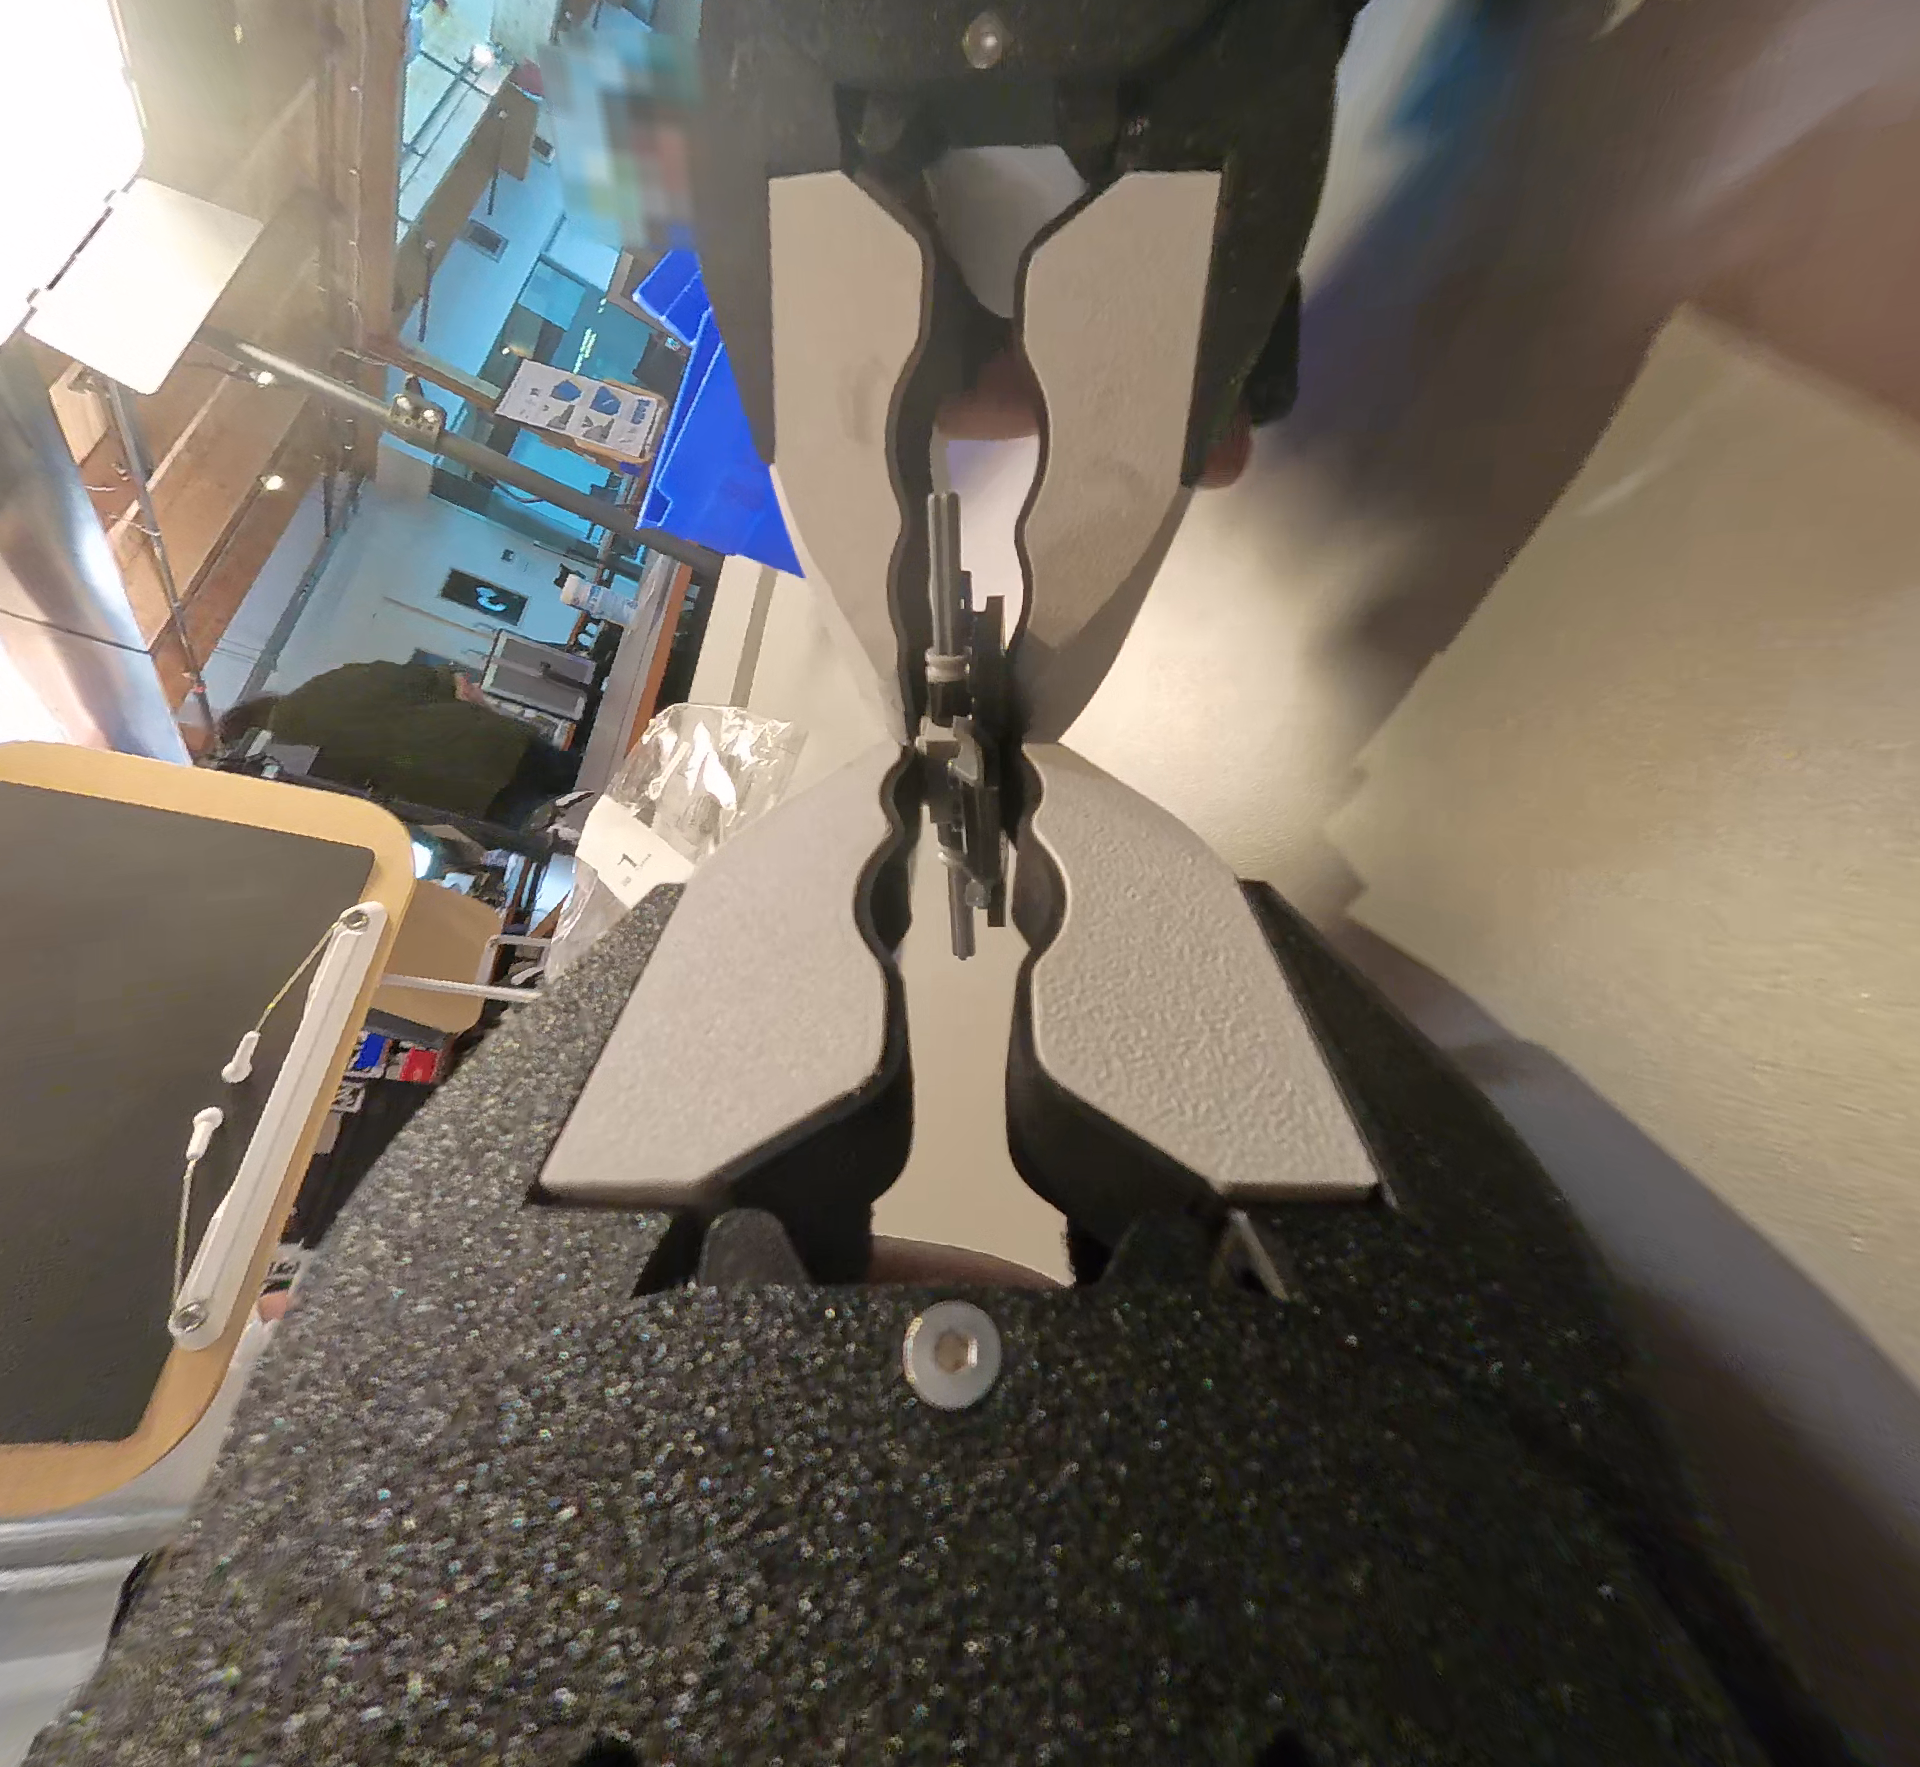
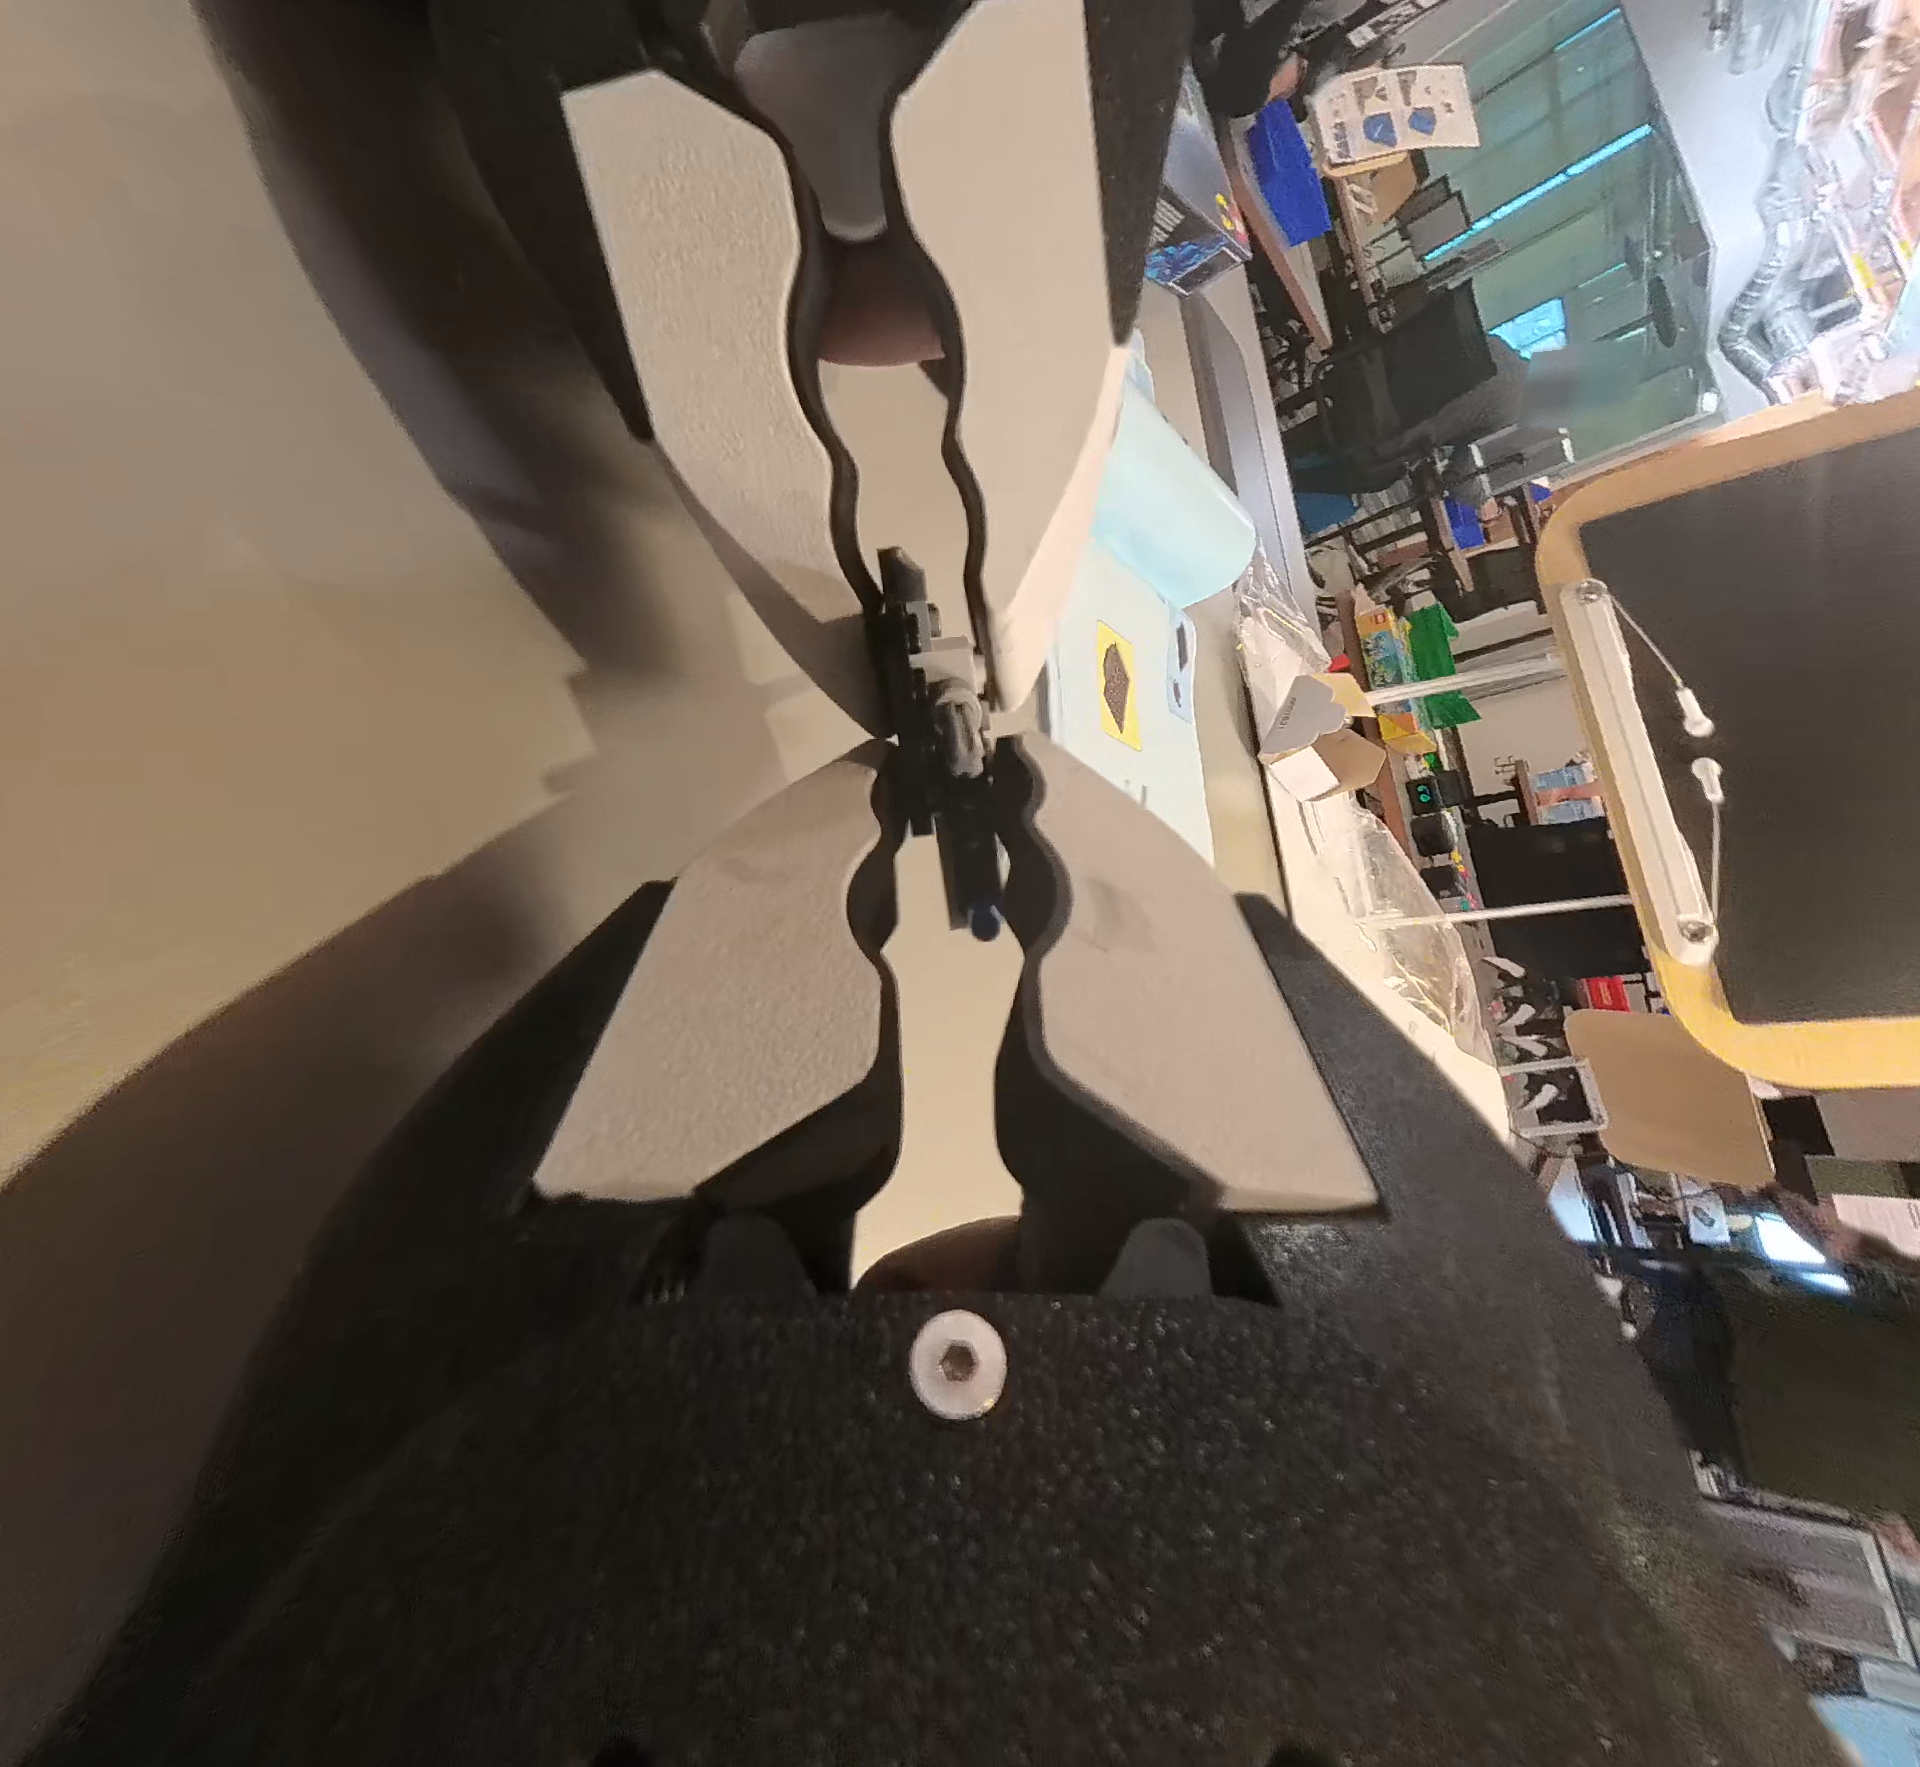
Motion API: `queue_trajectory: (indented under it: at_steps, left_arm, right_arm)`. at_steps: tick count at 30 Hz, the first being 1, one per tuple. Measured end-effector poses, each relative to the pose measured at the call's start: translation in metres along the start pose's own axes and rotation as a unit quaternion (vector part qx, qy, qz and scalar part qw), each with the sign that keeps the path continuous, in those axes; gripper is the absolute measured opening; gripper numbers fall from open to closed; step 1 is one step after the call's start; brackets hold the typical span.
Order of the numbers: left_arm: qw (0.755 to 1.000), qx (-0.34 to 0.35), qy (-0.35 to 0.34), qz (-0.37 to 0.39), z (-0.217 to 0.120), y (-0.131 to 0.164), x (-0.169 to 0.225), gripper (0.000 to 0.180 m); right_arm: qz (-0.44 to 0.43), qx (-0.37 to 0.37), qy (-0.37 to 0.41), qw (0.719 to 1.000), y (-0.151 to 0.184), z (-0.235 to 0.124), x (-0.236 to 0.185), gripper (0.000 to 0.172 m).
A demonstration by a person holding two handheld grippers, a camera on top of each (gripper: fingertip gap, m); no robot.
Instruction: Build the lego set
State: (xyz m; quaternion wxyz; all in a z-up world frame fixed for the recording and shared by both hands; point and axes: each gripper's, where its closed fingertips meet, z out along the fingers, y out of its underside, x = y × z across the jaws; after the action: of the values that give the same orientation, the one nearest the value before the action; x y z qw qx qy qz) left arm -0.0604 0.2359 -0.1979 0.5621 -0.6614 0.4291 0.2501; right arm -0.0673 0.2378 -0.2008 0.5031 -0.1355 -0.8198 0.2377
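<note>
Nearest: black speckled body of the left gripper (image 1: pixel 961 772) fills the bottom of its view, a silver hex screw (image 1: pixel 951 1354) at its middle; the right gripper (image 2: pixel 940 761) looks the same in its own view, black body and pale screw (image 2: pixel 958 1363).
Held thing: small brick-built assembly (image 1: pixel 966 761), black flat plates with grey parts clipped on, a thin grey axle (image 1: pixel 943 564) running along it and a pale ring around that axle.
Same thing, other side: in the right wrist view the assembly (image 2: pixel 925 730) shows black studded plates, a grey rounded piece, and a blue peg tip (image 2: pixel 985 922) at its near end.
Place: in the air between the 2 grippers, which meet tip to tip above a pale tabletop (image 1: pixel 1351 782).
Left jaws: narrowed to a slim gap, grey wavy-edged fingers (image 1: pixel 1143 938) clamped on the near end of the assembly.
Right jaws: likewise nearly closed, fingers (image 2: pixel 758 969) gripping the opposite end; each view shows the other gripper facing it across the piece.
Surroundings, left view: crumpled clear plastic bag (image 1: pixel 686 782), blue bin (image 1: pixel 707 450), black-faced board with tan rim (image 1: pixel 156 1094).
Surroundings, right view: light blue instruction sheet (image 2: pixel 1132 678), small open cardboard box (image 2: pixel 1320 741), clear bags along the table edge.
</note>
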Motion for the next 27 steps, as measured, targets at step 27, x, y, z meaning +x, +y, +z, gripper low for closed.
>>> queue_trajectory:
  at_steps: [27]
  left_arm:
    - [0.953, 0.175, 0.025, -0.246, -0.024, -0.021, -0.031, 0.015]
  right_arm:
    - [0.157, 0.105, 0.011, 0.982, -0.021, -0.007, 0.021, 0.041]
